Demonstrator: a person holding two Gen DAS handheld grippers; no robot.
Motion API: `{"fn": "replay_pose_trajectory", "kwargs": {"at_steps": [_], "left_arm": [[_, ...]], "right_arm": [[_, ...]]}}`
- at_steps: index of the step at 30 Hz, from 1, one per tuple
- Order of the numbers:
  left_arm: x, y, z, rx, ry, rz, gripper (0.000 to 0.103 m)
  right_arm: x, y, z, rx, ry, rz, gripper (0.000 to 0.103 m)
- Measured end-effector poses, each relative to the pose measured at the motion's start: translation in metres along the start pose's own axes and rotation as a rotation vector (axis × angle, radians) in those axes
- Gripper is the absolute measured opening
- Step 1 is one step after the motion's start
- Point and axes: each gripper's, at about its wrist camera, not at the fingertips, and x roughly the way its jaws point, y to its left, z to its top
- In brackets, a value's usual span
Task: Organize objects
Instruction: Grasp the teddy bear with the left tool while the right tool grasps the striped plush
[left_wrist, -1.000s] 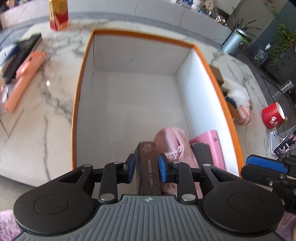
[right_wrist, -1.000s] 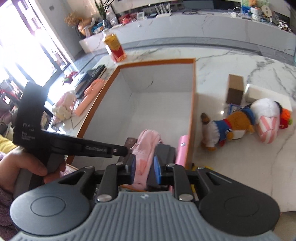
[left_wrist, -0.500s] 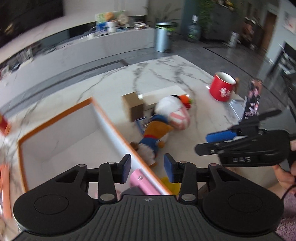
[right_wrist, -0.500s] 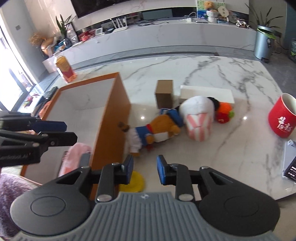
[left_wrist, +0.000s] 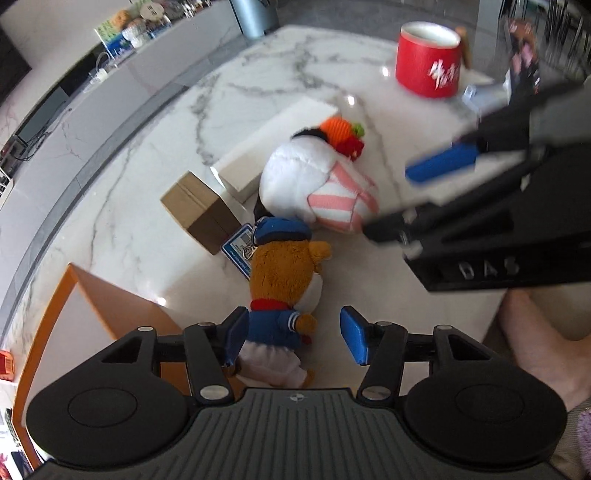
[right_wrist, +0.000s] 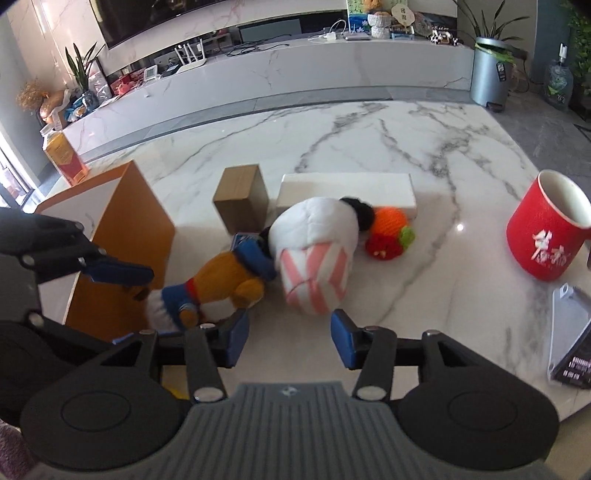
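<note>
My left tongs (left_wrist: 291, 334) gape around the sailor bear (left_wrist: 282, 280); my right tongs (right_wrist: 286, 338) hang open above the desk (right_wrist: 424, 295).

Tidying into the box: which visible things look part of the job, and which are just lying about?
Job, likely:
orange box
brown plush
white plush
left gripper, open
right gripper, open

Lying about, likely:
red mug
cardboard box
white box

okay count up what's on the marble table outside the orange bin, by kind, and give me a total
Plush toys: 2 — bear, white plush
Boxes: 2 — brown, white
Mugs: 1 — red
Cartons: 1
Total: 6
</note>
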Motion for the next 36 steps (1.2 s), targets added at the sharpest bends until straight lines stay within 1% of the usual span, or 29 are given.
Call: {"fn": "replay_pose_trajectory", "kwargs": {"at_steps": [2,3,4,6,11,16,21,23,25,31,36], "left_arm": [[0.011,0.000,0.006,0.013,0.027,0.011,0.064],[0.016,0.000,0.008,0.013,0.037,0.019,0.064],[0.020,0.001,0.010,0.015,0.042,0.021,0.064],[0.026,0.002,0.014,0.022,0.051,0.009,0.064],[0.041,0.008,0.019,0.008,0.075,0.003,0.064],[0.050,0.014,0.022,-0.025,0.109,-0.019,0.064],[0.053,0.019,0.023,-0.063,0.132,-0.034,0.063],[0.054,0.020,0.023,-0.072,0.139,-0.042,0.062],[0.054,0.021,0.023,-0.079,0.142,-0.043,0.061],[0.050,0.019,0.021,-0.092,0.133,-0.031,0.056],[0.039,0.023,0.016,-0.150,0.092,-0.084,0.054]], "right_arm": [[0.006,0.000,0.009,-0.027,-0.024,-0.032,0.058],[0.009,-0.001,0.014,-0.042,-0.039,-0.044,0.064],[0.011,-0.001,0.017,-0.054,-0.057,-0.054,0.073],[0.016,-0.001,0.024,-0.073,-0.078,-0.069,0.078],[0.038,-0.010,0.035,-0.060,-0.057,-0.046,0.079],[0.056,-0.011,0.037,-0.063,-0.031,-0.035,0.083],[0.072,-0.012,0.036,-0.059,0.003,-0.030,0.082],[0.076,-0.013,0.034,-0.051,0.021,-0.017,0.077],[0.076,-0.015,0.031,-0.023,0.034,0.021,0.066],[0.069,-0.012,0.026,-0.025,0.038,0.011,0.063],[0.054,-0.012,0.021,-0.011,0.023,-0.006,0.062]]}}
